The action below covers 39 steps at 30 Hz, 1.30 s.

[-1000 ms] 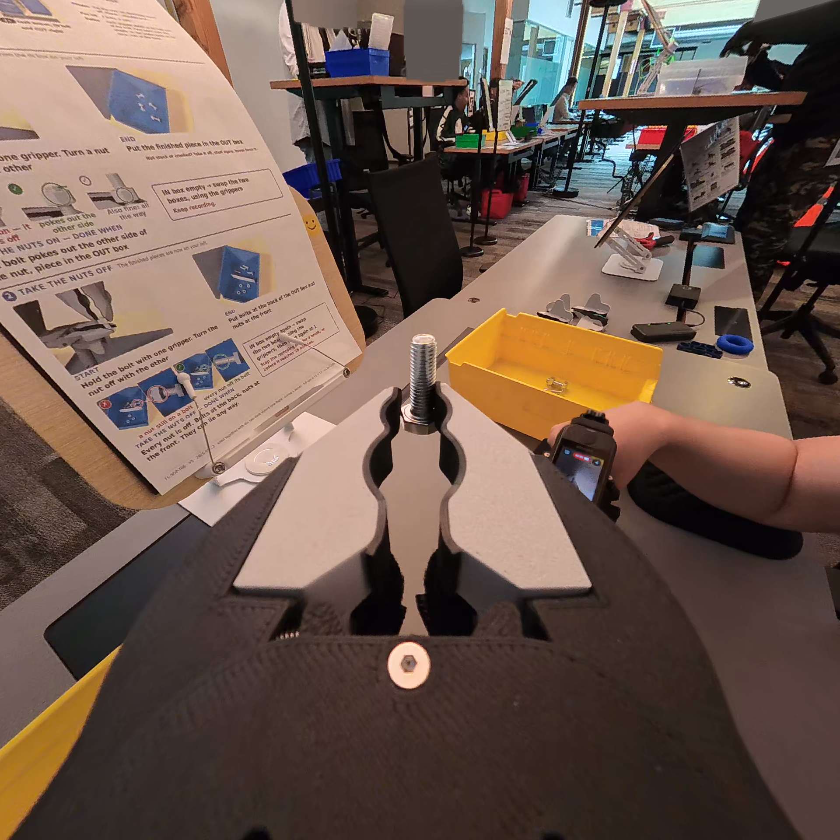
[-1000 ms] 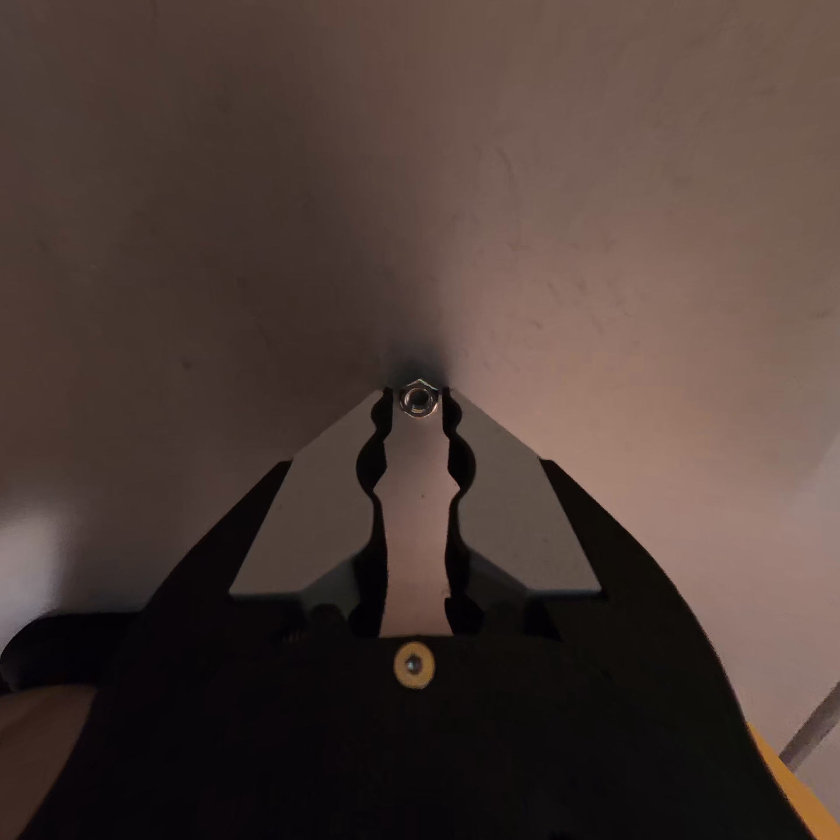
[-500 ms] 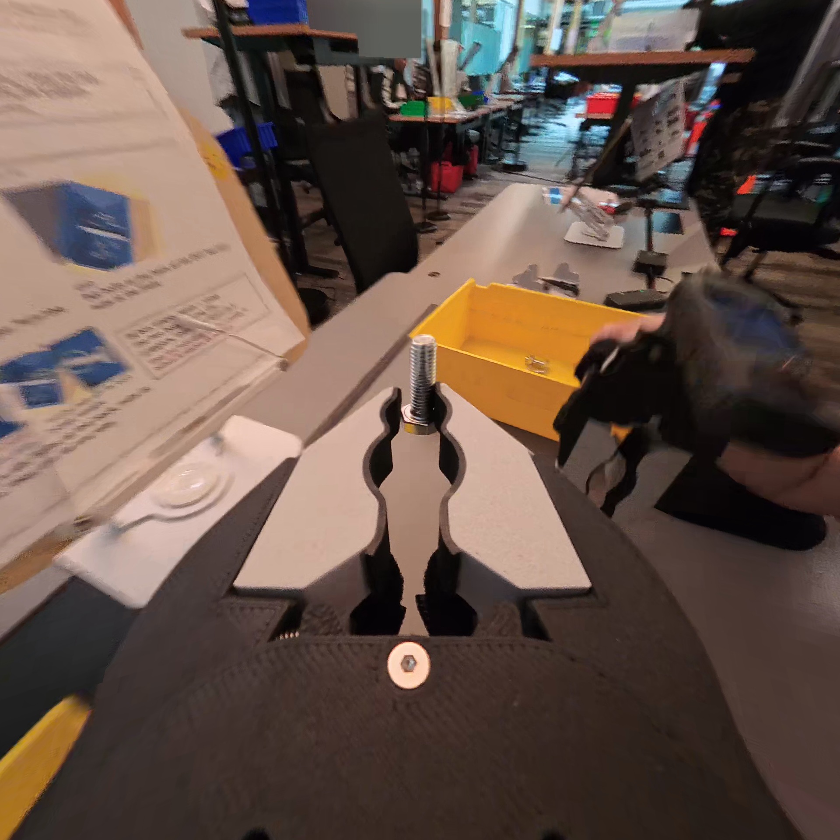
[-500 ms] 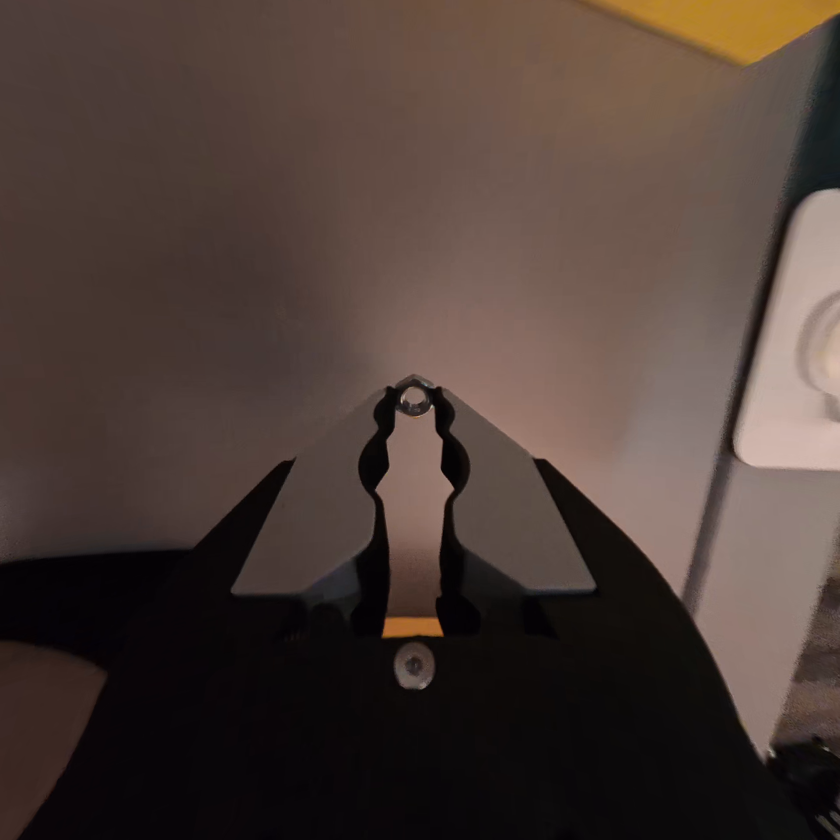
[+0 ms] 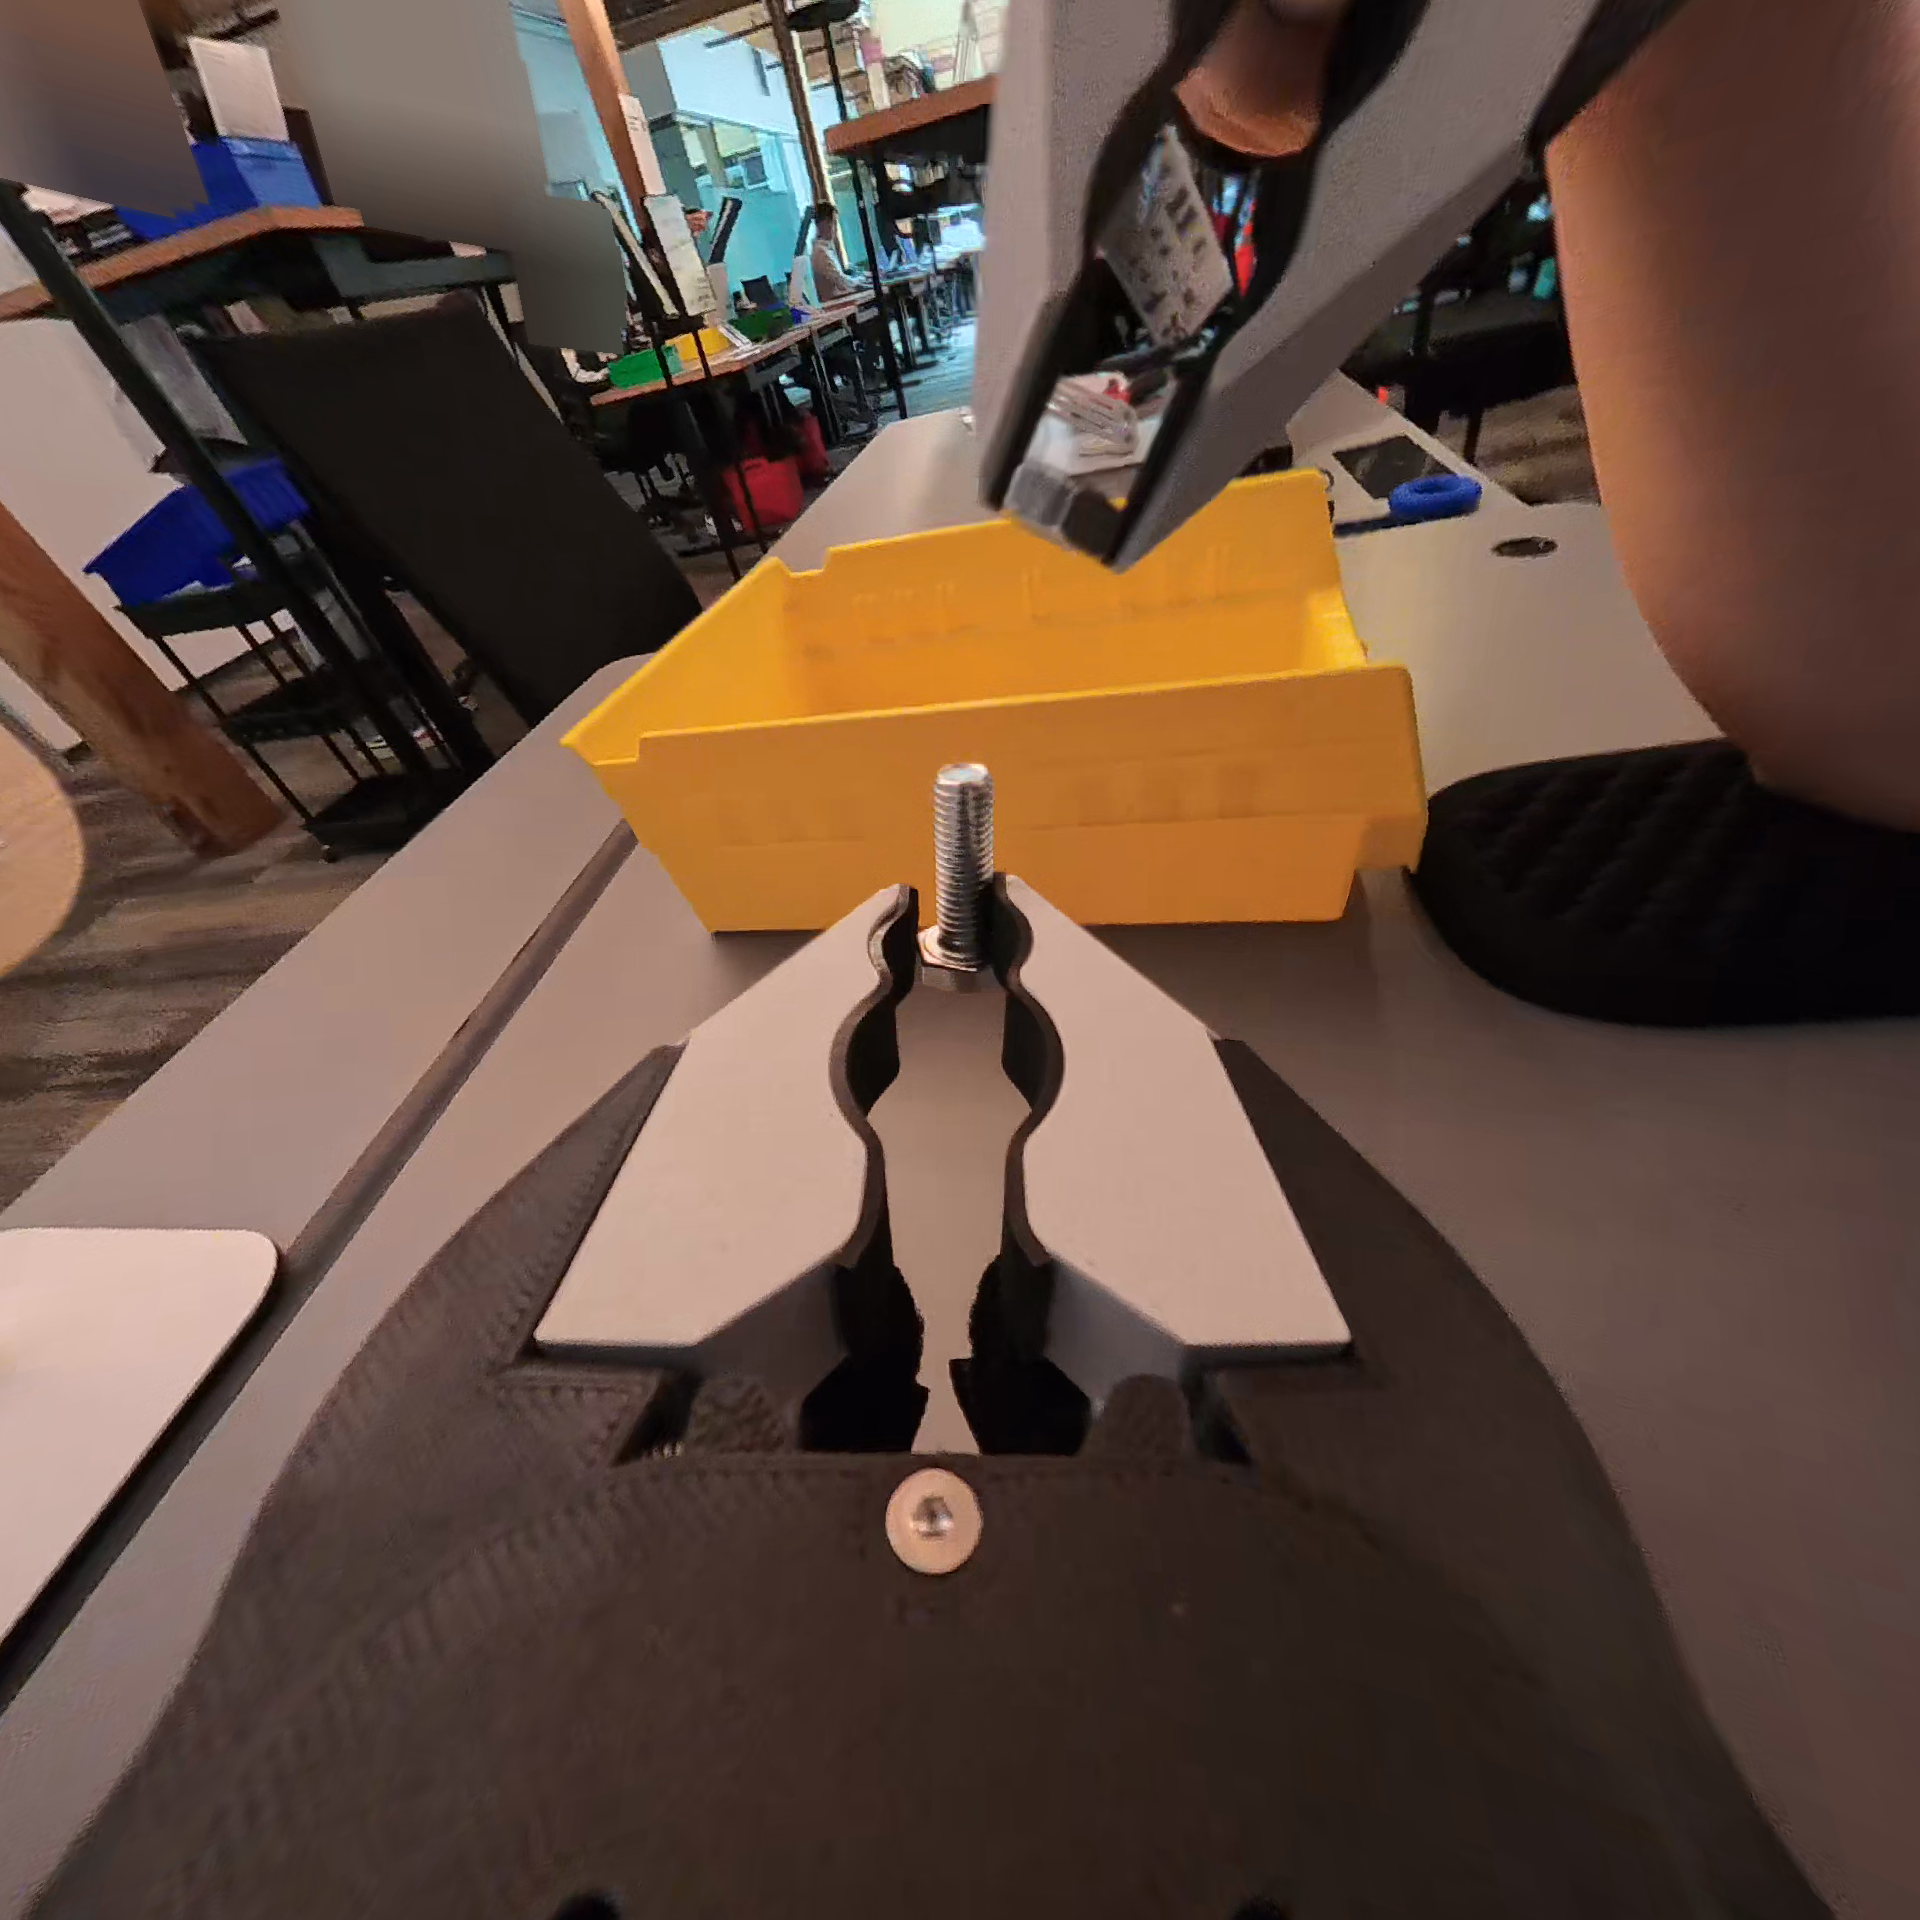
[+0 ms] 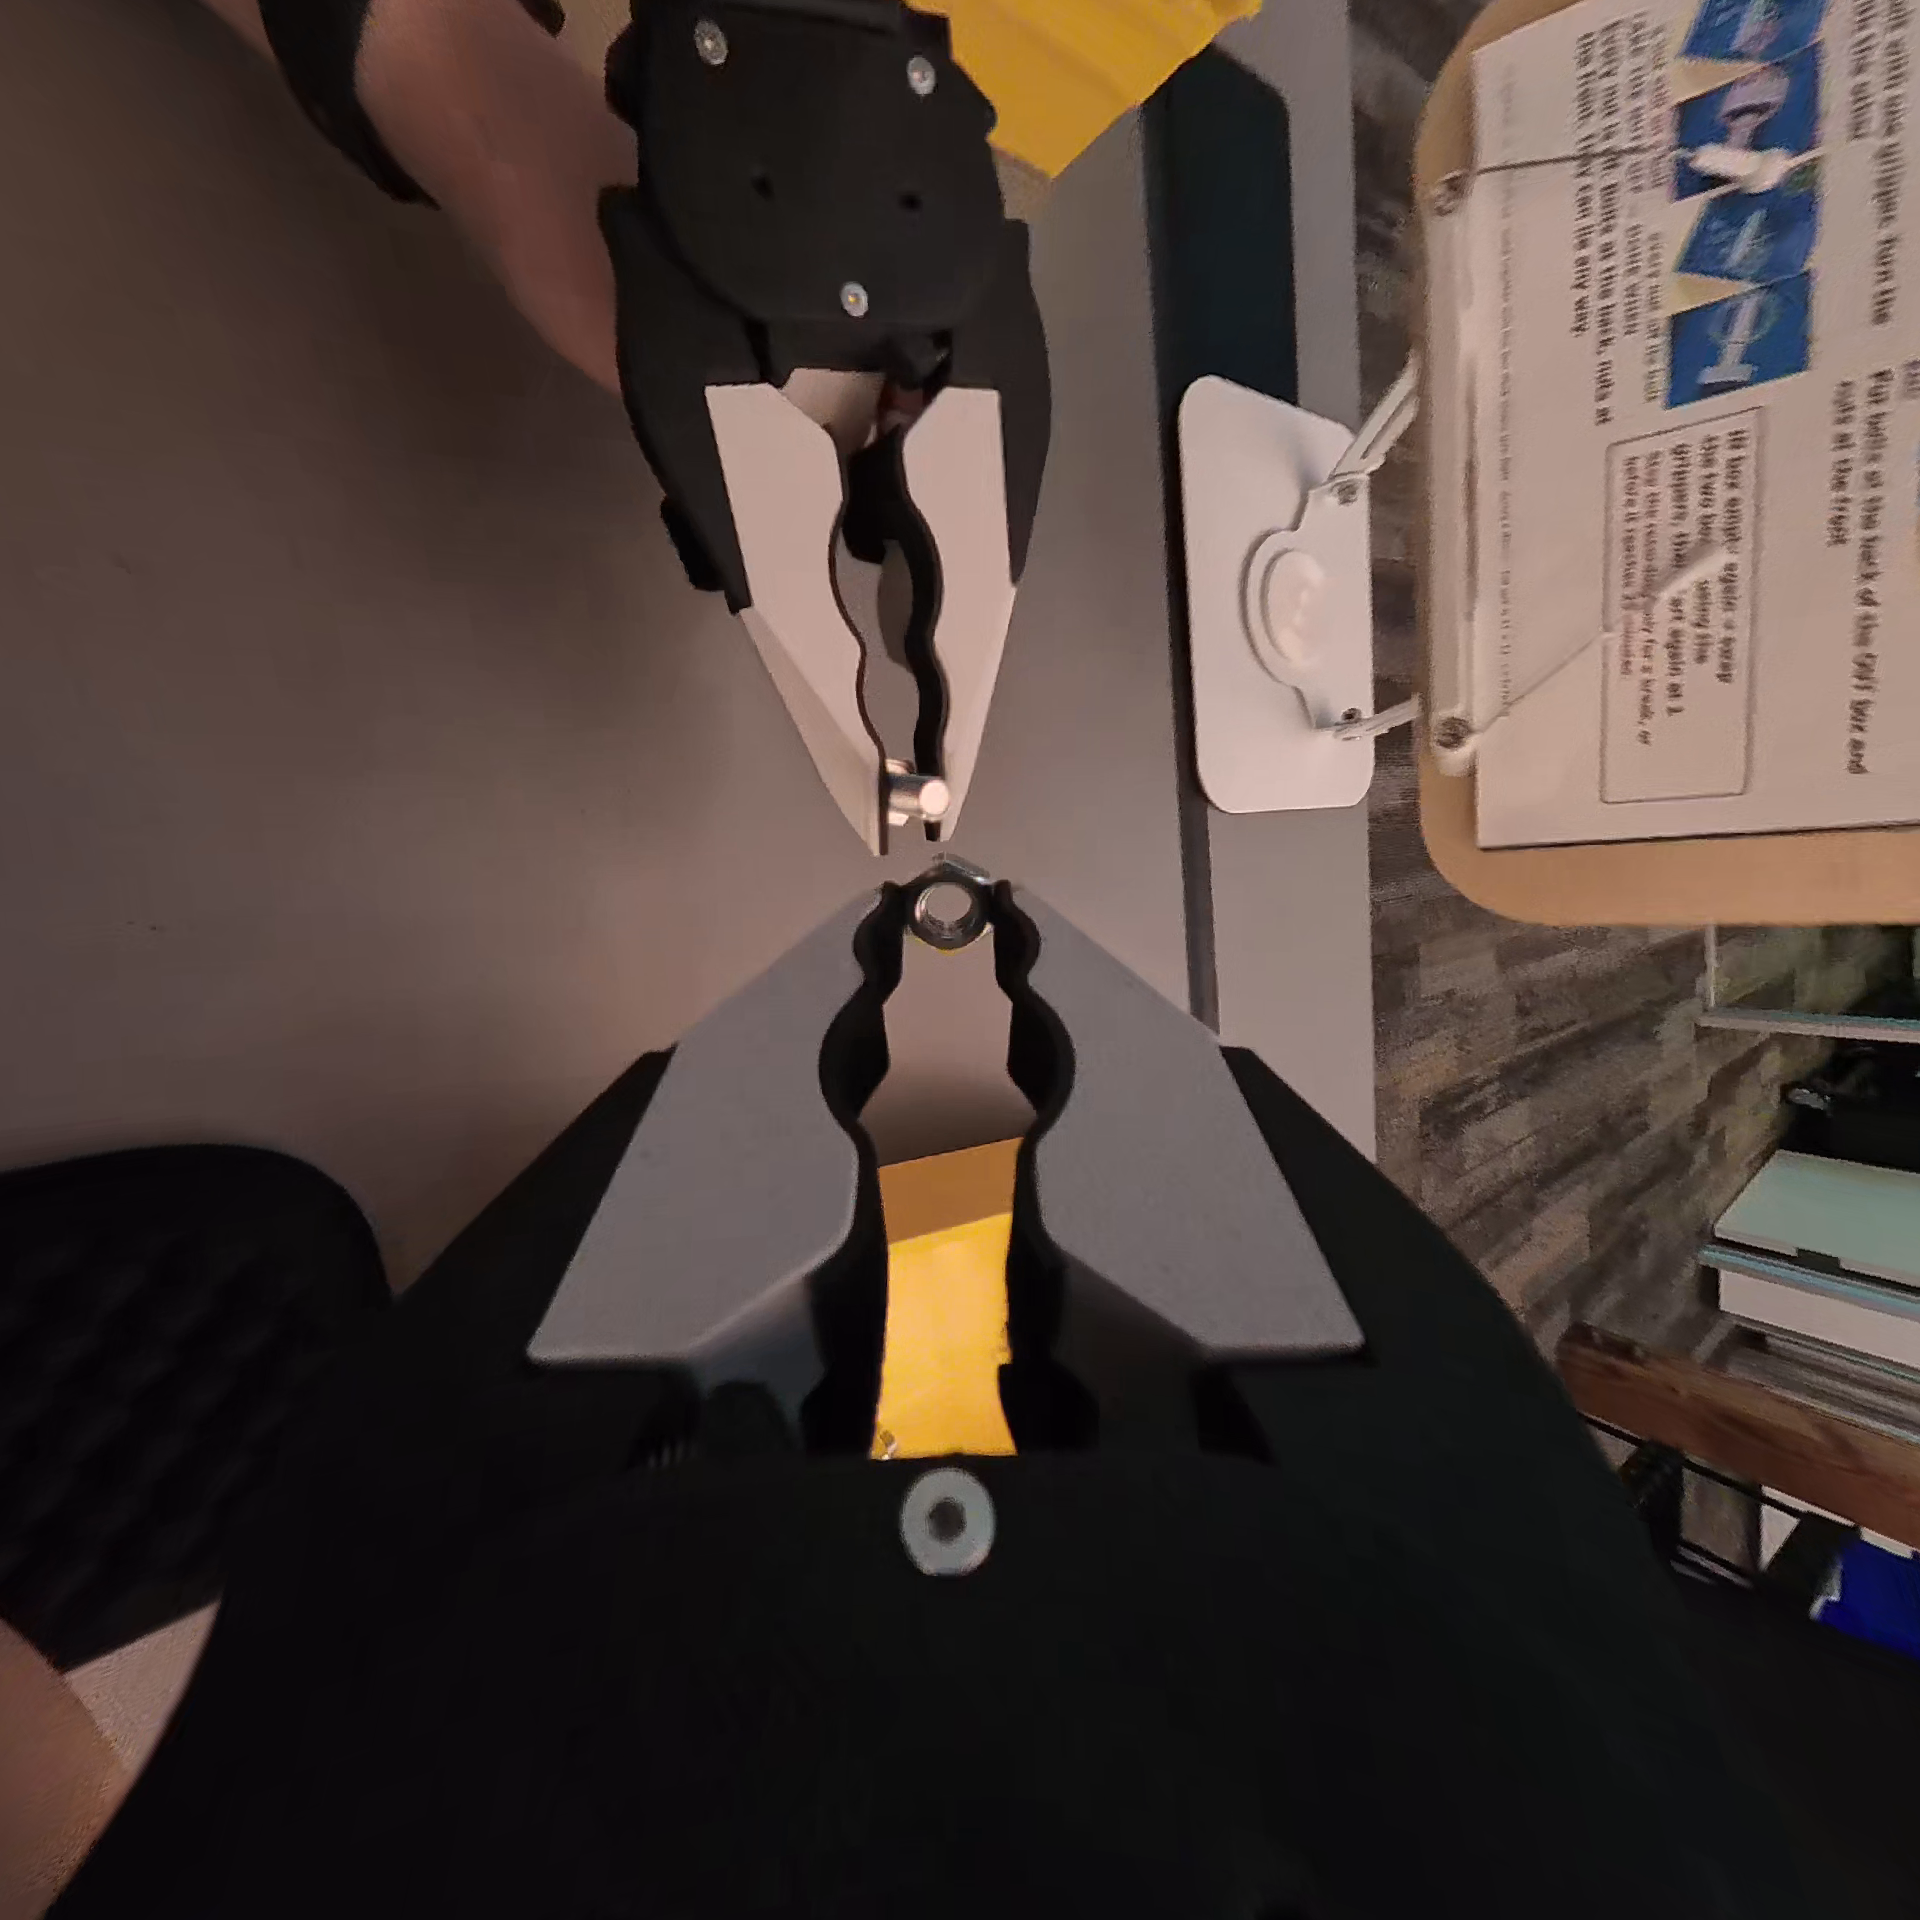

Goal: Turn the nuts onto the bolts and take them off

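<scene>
Left tongs clamped on bolt at hex head, thread upright over table. Right tongs pinch hex nut by flats, just above bolt tip, apparently not touching. Both steel: small, stiff, slippery; grip flats only.

black gripper, grey wavy-edged fingers, silver screw.

An open-plan workshop or lab office: rows of wood-topped desks run into the upper middle of the left wrist view, with blue bins on a rack at the left, a dark chair, carpet floor, and an instruction sheet on a stand at the upper right of the right wrist view.
</scene>
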### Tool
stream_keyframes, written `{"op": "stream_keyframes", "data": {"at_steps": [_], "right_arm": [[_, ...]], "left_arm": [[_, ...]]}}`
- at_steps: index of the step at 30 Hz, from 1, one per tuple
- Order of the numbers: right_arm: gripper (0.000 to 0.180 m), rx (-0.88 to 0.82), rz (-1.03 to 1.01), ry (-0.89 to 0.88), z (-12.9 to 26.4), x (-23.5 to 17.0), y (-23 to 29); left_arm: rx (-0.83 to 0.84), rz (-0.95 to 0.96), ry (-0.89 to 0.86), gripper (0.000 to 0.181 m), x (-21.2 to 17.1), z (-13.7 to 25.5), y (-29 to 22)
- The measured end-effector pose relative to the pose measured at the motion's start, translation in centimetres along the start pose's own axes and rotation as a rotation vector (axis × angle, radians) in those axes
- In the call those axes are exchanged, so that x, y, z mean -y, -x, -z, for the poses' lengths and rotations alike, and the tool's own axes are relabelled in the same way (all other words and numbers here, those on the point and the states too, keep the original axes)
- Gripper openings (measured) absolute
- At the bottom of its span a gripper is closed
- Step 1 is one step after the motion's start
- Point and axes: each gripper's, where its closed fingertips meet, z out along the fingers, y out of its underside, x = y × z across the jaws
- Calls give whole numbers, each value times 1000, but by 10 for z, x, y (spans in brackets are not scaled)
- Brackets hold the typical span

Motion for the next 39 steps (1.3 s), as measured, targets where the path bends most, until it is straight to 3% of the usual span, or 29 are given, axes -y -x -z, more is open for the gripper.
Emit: {"op": "stream_keyframes", "data": {"at_steps": [6, 13, 39], "right_arm": [[16, 77, 81, 79, -28, -3, 16], [16, 145, 116, 147, -42, -15, 29], [17, 165, 172, 90, -33, -6, 38]], "left_arm": [[1, -158, 83, 12, -24, -5, -8], [-15, -176, 112, 12, -32, -11, -16], [-36, -279, 56, 11, -15, -6, -28]]}}
